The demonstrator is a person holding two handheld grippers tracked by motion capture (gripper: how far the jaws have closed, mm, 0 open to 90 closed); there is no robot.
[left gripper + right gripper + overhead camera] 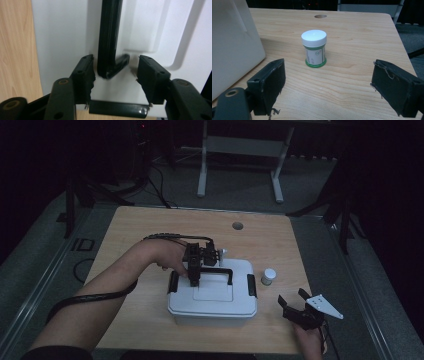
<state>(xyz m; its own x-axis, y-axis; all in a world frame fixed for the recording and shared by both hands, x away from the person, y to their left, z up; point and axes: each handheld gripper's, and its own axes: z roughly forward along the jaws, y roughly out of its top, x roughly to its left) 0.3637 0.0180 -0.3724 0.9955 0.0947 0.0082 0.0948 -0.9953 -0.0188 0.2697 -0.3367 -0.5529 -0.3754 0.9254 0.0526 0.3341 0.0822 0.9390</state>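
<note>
A white rectangular plastic storage box with a black U-shaped carrying handle on its lid stands near the middle of the pale wooden counter, towards its near edge. The left hand-held gripper points down over the left end of that handle. In the left gripper view its jaws stand on either side of the handle's corner; the left pad lies close beside the bar, the right pad is apart from it, so the jaws are part open and not yet pressing. The right hand-held gripper rests at the counter's near right corner, jaws wide open with nothing between them. A small white-capped, green-rimmed plastic bottle stands upright just right of the box, beyond the right jaws.
</note>
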